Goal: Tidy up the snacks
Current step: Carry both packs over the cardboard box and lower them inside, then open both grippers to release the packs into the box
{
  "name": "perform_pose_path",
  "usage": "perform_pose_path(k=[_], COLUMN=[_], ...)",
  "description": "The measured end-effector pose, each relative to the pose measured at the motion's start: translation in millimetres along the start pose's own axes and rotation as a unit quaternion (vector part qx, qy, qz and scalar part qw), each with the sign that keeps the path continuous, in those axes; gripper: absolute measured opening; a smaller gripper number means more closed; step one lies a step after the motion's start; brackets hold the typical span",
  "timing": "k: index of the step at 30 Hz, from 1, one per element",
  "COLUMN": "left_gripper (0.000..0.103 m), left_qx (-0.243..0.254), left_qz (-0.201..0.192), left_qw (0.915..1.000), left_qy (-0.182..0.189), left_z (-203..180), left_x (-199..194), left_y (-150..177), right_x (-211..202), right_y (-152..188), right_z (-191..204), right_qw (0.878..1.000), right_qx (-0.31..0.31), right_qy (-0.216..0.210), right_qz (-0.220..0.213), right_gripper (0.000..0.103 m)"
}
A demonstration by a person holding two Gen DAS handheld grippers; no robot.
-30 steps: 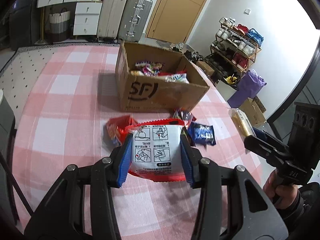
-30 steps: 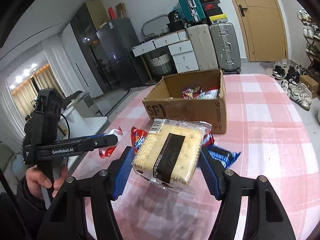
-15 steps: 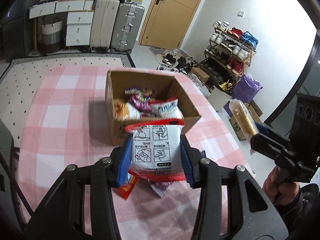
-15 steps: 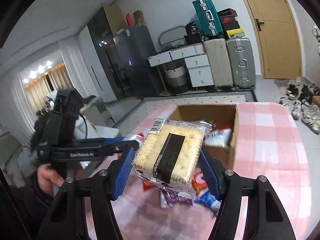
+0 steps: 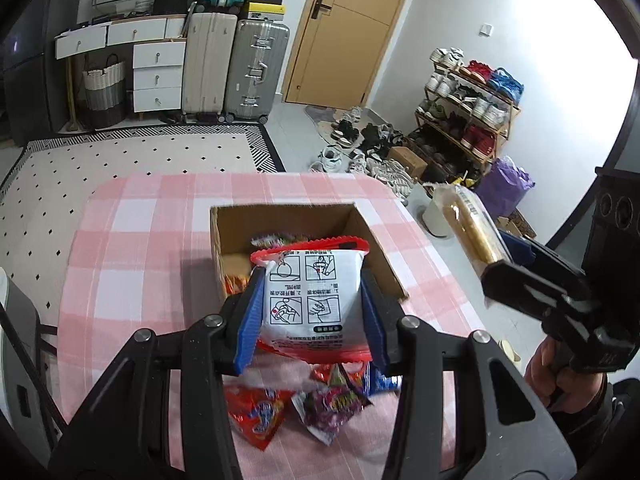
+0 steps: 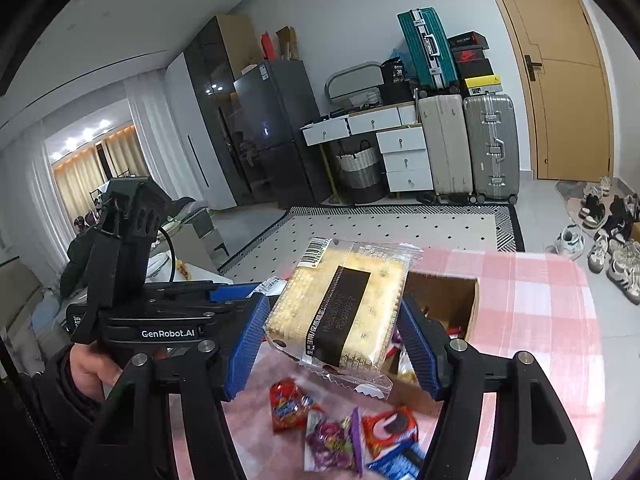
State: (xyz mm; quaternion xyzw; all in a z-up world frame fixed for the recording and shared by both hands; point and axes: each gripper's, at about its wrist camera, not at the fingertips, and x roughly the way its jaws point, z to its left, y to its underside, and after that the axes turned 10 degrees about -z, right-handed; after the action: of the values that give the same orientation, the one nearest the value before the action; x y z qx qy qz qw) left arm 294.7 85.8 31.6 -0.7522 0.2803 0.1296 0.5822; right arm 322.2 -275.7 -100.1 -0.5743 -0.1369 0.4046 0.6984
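Both grippers hold snacks above the open cardboard box point(image 5: 384, 264), seemingly for dropping in: left gripper point(image 5: 311, 312) clamps a white packet point(image 5: 312, 296), right gripper point(image 6: 334, 346) pinches a cracker pack point(image 6: 340, 312) by its sides.

We see two tall hard-shell suitcases point(image 5: 236, 68), beige and silver, standing far beside a white drawer unit point(image 5: 158, 76). At far right, a wooden shoe rack point(image 5: 468, 108) lines the wall near a tan wooden door point(image 5: 352, 28).

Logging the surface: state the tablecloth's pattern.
Pink-and-white check tablecloth, clearest in the left wrist view.
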Motion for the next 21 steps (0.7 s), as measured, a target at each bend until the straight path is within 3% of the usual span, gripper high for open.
perform_pose_path(k=[10,21], left_gripper=[0.041,0.041], left_qx=[-0.002,-0.025], left_qz=[0.008,0.045], left_qw=[0.9998,0.9982], left_qy=[-0.017,-0.03], left_z=[10.4,34.3], left_x=[50.8,121.7], left_y=[-32.7,-15.7], right_x=[36.4,84.8], right_y=[-19.9,0.6], right_z=[-21.9,-55.8], right_qw=[1.0,0.999], right_qx=[0.001,0.009], right_qy=[0.009,0.026], right_qz=[0.006,0.039], right_gripper=[0.066,0.066])
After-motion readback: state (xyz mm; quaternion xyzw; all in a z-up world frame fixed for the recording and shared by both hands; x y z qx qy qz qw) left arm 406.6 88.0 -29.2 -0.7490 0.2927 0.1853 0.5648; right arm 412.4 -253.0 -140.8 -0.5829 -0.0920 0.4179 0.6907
